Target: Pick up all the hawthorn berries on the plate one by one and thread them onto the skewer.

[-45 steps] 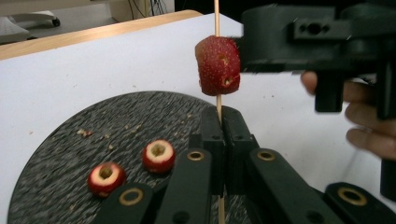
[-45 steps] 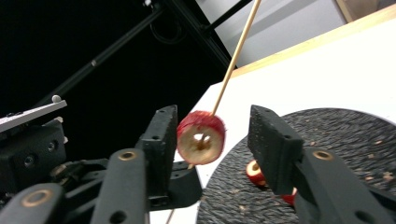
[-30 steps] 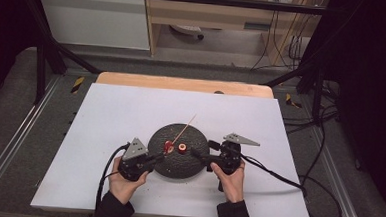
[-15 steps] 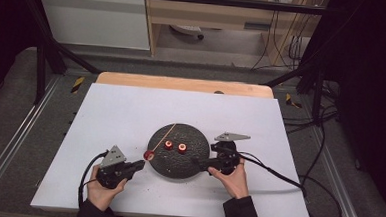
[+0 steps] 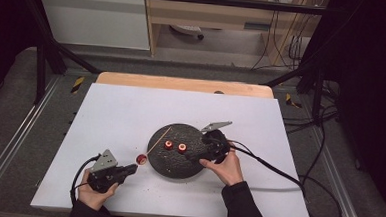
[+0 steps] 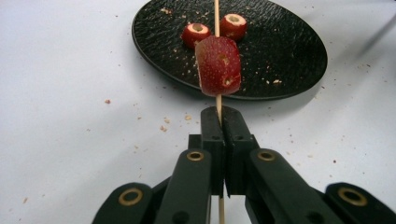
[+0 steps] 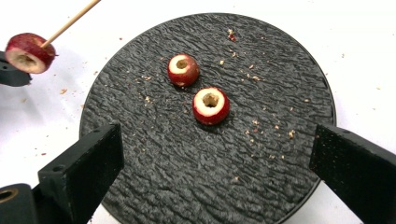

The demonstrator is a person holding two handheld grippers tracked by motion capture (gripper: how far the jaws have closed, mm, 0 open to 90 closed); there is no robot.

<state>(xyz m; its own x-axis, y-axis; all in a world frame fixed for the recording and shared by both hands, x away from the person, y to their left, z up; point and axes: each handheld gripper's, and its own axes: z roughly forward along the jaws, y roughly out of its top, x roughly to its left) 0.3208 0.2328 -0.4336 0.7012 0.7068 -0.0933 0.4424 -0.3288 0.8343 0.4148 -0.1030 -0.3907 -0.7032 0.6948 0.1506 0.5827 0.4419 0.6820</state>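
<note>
Your left gripper [image 5: 130,170] is clamped tight on the wooden skewer [image 6: 217,103], which carries one red fruit piece [image 6: 218,66] just off the near-left rim of the black plate [image 5: 164,163]; the stick's long axis points up over the plate. Your right gripper [image 7: 215,158] stands wide with nothing in it, over the plate's right side. It is the nearer one to the two cored fruit pieces [image 7: 211,105] at the plate's middle.
</note>
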